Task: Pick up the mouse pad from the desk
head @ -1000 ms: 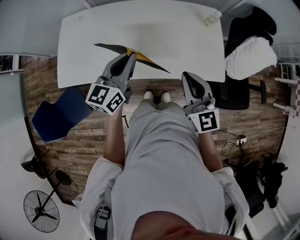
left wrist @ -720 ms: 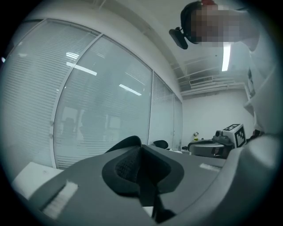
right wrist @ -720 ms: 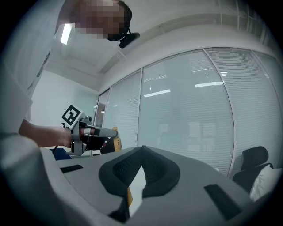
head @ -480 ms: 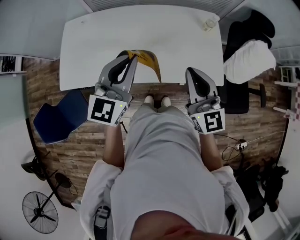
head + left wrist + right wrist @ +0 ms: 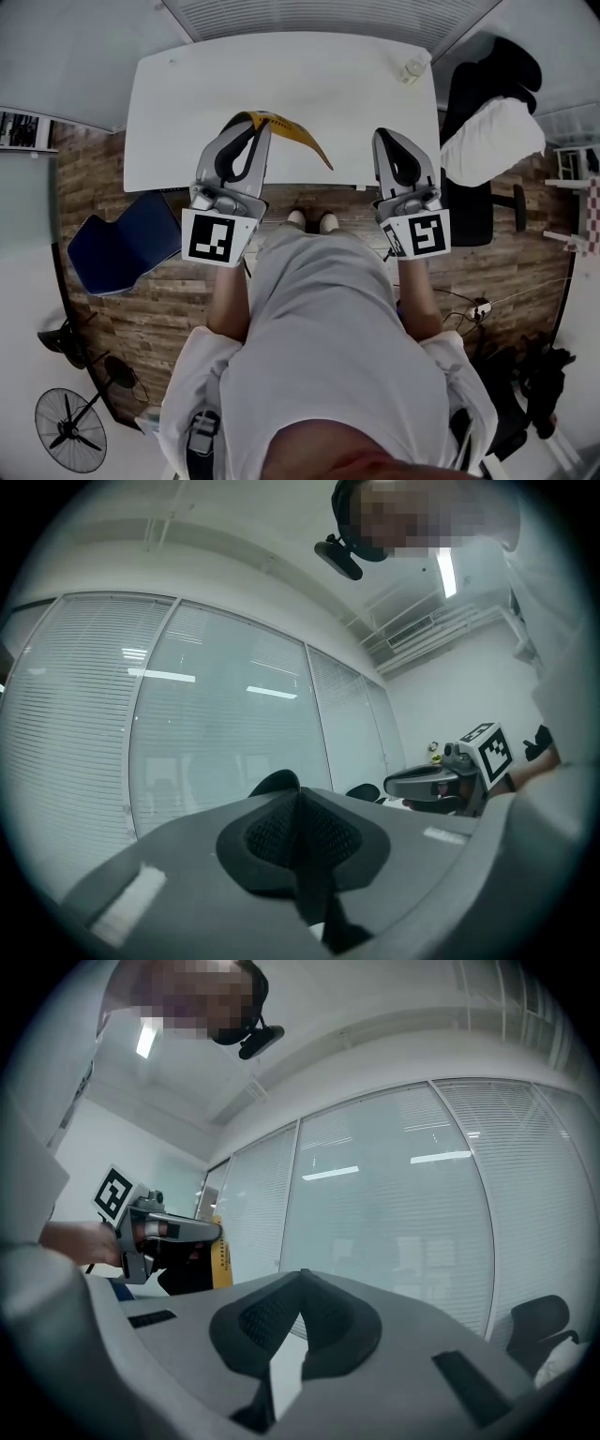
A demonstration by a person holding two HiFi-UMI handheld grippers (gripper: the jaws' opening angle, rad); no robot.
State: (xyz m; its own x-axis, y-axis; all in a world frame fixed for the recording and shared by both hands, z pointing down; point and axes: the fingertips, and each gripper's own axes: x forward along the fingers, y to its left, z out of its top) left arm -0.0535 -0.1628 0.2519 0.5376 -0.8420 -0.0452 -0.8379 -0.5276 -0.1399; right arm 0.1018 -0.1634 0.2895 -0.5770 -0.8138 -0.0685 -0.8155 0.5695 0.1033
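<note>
Observer: Status check, lift phase. Which step is running?

Operator: The tail end of the pick, by my reading. The left gripper [image 5: 261, 122] is clamping one edge of the thin, floppy mouse pad, black on one face and yellow on the other [image 5: 286, 129]. Its jaws are pressing together with only the sheet between them. The pad is arching out from the tips and drooping to the right, above the front part of the white rectangular desk [image 5: 319, 75].

Observer: Is it hanging free of the desktop?

Operator: It is looking that way in the right gripper view, where the yellow face is dangling under the left gripper. I am not able to tell whether the lowest corner is clear.

Observer: And the right gripper [image 5: 386, 139]?

Operator: Its jaws are meeting at the tips, with nothing between them. It is hovering level beside the left one, well apart from the pad, and doing no work.

Observer: Next move?

Operator: Judging only: it is calling for a firm clamp and a slow rise until the drooping corner is showing clear. The sheet is bending under its own weight, so a one-edge grip is risking a slip if swung.
</note>
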